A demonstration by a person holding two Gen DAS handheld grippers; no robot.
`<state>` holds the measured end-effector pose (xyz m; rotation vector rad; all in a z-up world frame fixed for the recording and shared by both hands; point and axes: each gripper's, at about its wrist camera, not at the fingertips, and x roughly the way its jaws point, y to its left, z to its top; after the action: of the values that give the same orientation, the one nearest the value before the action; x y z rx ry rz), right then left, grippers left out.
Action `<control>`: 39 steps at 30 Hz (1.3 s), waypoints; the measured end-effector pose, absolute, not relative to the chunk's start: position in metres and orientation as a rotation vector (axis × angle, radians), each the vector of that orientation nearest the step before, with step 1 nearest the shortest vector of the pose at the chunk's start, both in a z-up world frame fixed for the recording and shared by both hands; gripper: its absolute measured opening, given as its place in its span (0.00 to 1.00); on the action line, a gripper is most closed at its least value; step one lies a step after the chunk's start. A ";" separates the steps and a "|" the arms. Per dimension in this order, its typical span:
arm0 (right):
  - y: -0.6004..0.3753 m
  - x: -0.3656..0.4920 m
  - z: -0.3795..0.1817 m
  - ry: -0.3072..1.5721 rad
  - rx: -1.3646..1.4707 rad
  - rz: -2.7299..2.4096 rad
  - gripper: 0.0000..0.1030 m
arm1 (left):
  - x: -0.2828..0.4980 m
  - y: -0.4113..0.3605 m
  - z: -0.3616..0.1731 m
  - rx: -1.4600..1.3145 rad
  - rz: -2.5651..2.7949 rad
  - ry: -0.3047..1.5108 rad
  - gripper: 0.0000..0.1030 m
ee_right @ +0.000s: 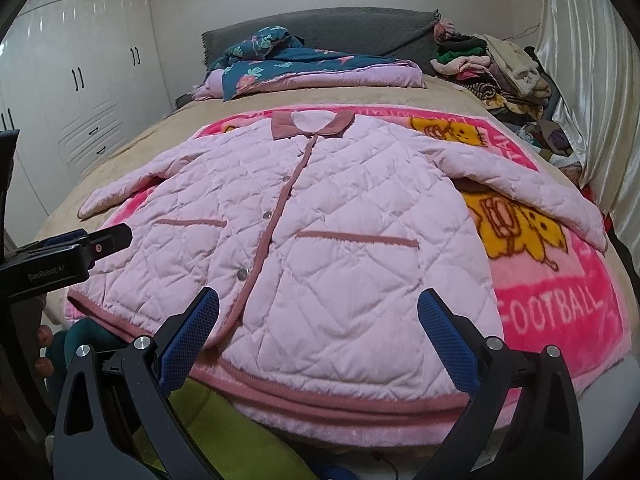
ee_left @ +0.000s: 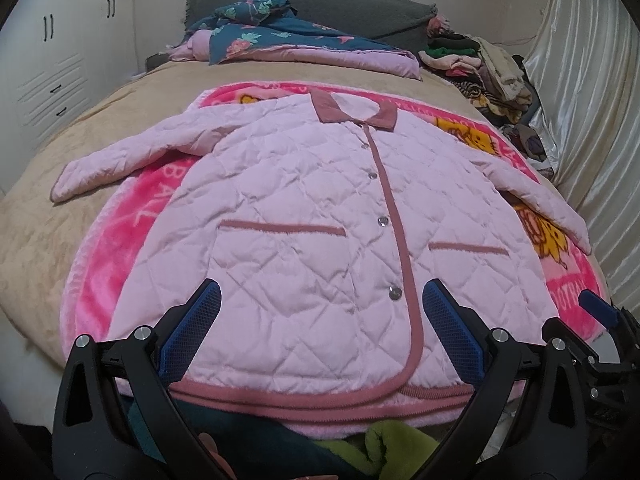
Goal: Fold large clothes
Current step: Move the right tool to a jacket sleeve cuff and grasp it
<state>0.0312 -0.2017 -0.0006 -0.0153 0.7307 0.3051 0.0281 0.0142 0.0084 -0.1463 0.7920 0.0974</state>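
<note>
A pale pink quilted jacket [ee_left: 304, 208] with a dusty-rose collar, trim and snap buttons lies spread flat, front up, both sleeves out to the sides. It also shows in the right wrist view [ee_right: 320, 232]. My left gripper [ee_left: 320, 300] is open and empty, hovering over the jacket's hem near the button line. My right gripper [ee_right: 318, 304] is open and empty, over the hem on the jacket's right half. The left gripper [ee_right: 80, 244] shows at the left edge of the right wrist view; the right gripper [ee_left: 600, 312] shows at the right edge of the left wrist view.
The jacket lies on a bright pink cartoon blanket [ee_right: 560, 312] on a beige bed [ee_left: 48, 232]. A folded blue floral quilt [ee_left: 288, 40] sits by the grey headboard [ee_right: 340, 28]. A clothes pile [ee_left: 492, 68] is at the far right, beside a shiny curtain [ee_right: 592, 80]. White wardrobes [ee_right: 80, 80] stand left.
</note>
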 end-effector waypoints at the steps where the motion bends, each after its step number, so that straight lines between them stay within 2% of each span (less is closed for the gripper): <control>1: -0.201 0.034 0.001 0.729 -0.016 0.309 0.96 | 0.032 0.015 0.011 -0.146 0.100 0.794 0.92; 22: -0.186 0.109 0.040 0.707 0.011 0.357 0.96 | 0.097 0.030 0.049 -0.157 0.155 0.771 0.92; 39: -0.208 0.177 0.091 0.604 0.116 0.310 0.96 | 0.165 0.030 0.081 -0.172 0.174 0.752 0.92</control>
<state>0.1774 -0.2082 0.0906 0.1159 0.6040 0.3099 0.1652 0.0298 0.0808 -0.1723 0.7522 0.1737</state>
